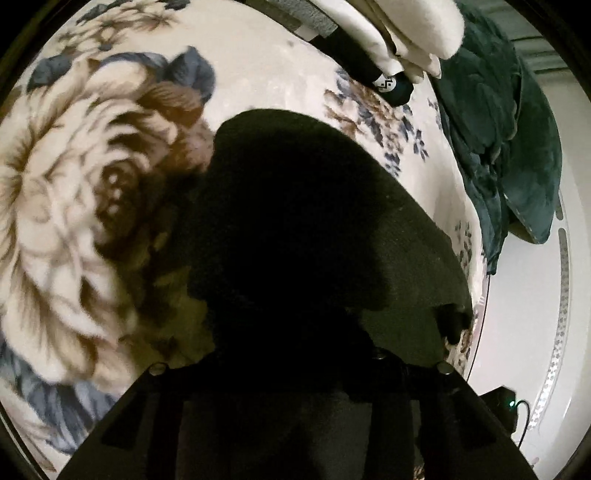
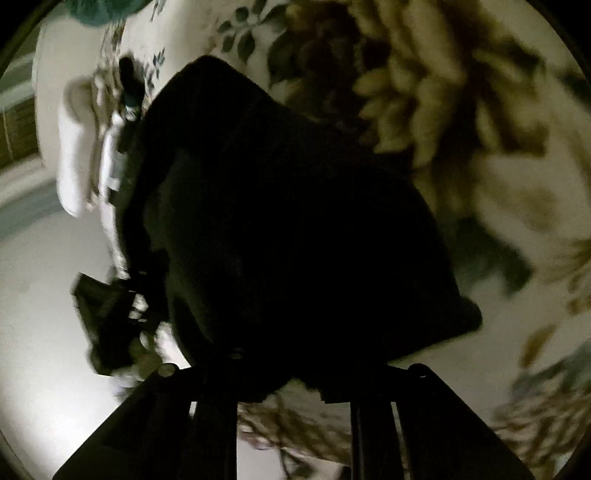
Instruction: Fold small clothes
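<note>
Dark garment [image 1: 314, 221] fills frame centre, over floral blanket [image 1: 74, 206].
Matte black, bunched; hides left gripper [image 1: 295, 369] and right gripper [image 2: 295, 369]; tong state unreadable.

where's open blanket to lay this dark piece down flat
Open floral blanket lies between the big flower print and the folded white stack. Crowded toward the stack and teal blanket. The dark garment hides what's under it.
</note>
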A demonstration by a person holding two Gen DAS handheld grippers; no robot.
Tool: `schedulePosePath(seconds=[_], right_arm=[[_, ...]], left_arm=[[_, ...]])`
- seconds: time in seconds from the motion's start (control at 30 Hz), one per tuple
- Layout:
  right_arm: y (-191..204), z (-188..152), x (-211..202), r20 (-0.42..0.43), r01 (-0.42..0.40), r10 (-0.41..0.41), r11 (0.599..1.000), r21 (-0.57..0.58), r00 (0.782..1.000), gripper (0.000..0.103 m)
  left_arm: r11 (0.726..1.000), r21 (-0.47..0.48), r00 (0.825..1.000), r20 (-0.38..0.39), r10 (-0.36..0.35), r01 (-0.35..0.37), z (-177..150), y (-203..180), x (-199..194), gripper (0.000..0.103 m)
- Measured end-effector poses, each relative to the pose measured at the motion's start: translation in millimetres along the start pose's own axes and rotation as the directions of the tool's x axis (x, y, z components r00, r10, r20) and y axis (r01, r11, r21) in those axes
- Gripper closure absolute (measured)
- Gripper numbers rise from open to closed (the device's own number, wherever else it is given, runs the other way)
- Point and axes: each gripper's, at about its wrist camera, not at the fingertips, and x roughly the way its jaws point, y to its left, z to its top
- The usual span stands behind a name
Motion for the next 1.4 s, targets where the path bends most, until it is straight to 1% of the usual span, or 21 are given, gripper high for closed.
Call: schedulePosePath(seconds=[0.07,0.13,0.2,0.23,0.27,0.33,0.4,0.57,0.67,0.7,0.77,0.8,0.87,1.0,1.07,1.17,1.2,1.27,1.3,1.33,1.4], right_arm=[[5.4,5.7,-10.6,-0.023,0.066,-0.067,0.997,-0.040,0.997,0.075],[10.5,8.6,-30.6,-0.016,0.090,-0.092,0.992,-0.086,0.996,0.058],[18.0,7.5,-54.0,0.015,0.108,-0.107,0.985,-0.135,0.994,0.052],[22.4,6.9,-64.0,0.041,0.133,-0.128,0.979,-0.157,0.991,0.047],[28.4,7.5,-73.2,0.069,0.160,-0.150,0.971,-0.179,0.986,0.046],[41.5,11.8,-83.5,0.107,0.181,-0.160,0.958,-0.222,0.981,0.046],[59.1,16.9,-80.9,0.130,0.185,-0.155,0.945,-0.268,0.979,0.046],[81.5,37.0,-38.4,0.143,0.252,-0.218,0.919,-0.301,0.965,0.046],[84.1,36.9,-17.9,0.106,0.205,-0.180,0.927,-0.313,0.978,0.046],[81.6,36.1,-8.7,0.093,0.207,-0.187,0.920,-0.331,0.978,0.048],[69.6,36.6,8.9,0.071,0.259,-0.249,0.916,-0.306,0.966,0.092],[65.4,39.5,12.1,0.062,0.248,-0.240,0.927,-0.280,0.969,0.099],[65.9,40.2,-7.1,0.135,0.224,-0.196,0.942,-0.250,0.971,0.099],[77.8,40.3,-69.1,0.313,0.236,-0.154,0.940,-0.246,0.937,0.100],[72.2,49.4,-72.8,0.280,0.258,-0.189,0.938,-0.232,0.941,0.100],[61.8,64.0,-48.6,0.098,0.294,-0.278,0.922,-0.254,0.956,0.099],[63.7,67.1,-48.0,0.083,0.305,-0.294,0.915,-0.265,0.952,0.097],[73.2,71.7,-58.0,0.131,0.317,-0.291,0.904,-0.287,0.948,0.092],[80.9,74.6,-64.4,0.166,0.316,-0.276,0.898,-0.306,0.947,0.079],[86.3,78.1,-69.0,0.191,0.311,-0.261,0.894,-0.323,0.946,0.056],[99.6,86.1,-69.1,0.206,0.288,-0.225,0.885,-0.365,0.953,0.044]], left_arm=[[1.000,0.006,1.000,0.005,0.029,-0.029,-5.5,-3.3,-8.0,0.068],[0.996,0.011,0.996,0.012,0.092,-0.092,-10.1,-6.2,-17.7,0.067],[0.992,0.005,0.991,0.039,0.129,-0.129,-14.9,-5.7,-30.7,0.066],[0.991,-0.006,0.989,0.058,0.135,-0.134,-17.4,-3.8,-38.1,0.058],[0.992,-0.024,0.989,0.076,0.127,-0.126,-19.7,-1.0,-44.7,0.041],[0.994,-0.052,0.991,0.094,0.097,-0.092,-24.0,5.5,-52.6,0.024],[0.993,-0.070,0.991,0.090,0.101,-0.095,-29.8,11.6,-55.0,0.024],[0.975,-0.072,0.974,0.064,0.216,-0.211,-47.2,18.1,-51.2,0.024],[0.966,-0.055,0.964,0.069,0.255,-0.252,-55.0,14.5,-50.9,0.024],[0.964,-0.044,0.962,0.068,0.265,-0.262,-56.7,12.8,-49.8,0.024],[0.962,-0.028,0.960,0.061,0.274,-0.272,-58.6,8.6,-46.5,0.024],[0.961,-0.022,0.959,0.058,0.277,-0.276,-58.9,7.1,-45.6,0.024],[0.960,-0.013,0.958,0.057,0.280,-0.280,-58.1,3.0,-44.6,0.024],[0.958,0.015,0.956,0.076,0.283,-0.285,-53.2,-4.9,-48.4,0.024],[0.956,0.023,0.955,0.075,0.288,-0.291,-47.4,-5.8,-47.0,0.024],[0.955,0.024,0.954,0.067,0.292,-0.295,-35.6,-6.2,-45.7,0.024],[0.953,0.028,0.952,0.068,0.299,-0.302,-31.2,-6.7,-46.5,0.024],[0.946,0.041,0.944,0.084,0.318,-0.323,-18.2,-9.0,-48.0,0.024],[0.943,0.048,0.942,0.089,0.325,-0.330,-12.6,-9.2,-47.7,0.024],[0.938,0.056,0.936,0.100,0.336,-0.343,-5.0,-9.3,-46.2,0.024],[0.924,0.073,0.924,0.104,0.368,-0.376,10.1,-9.8,-36.1,0.024]])
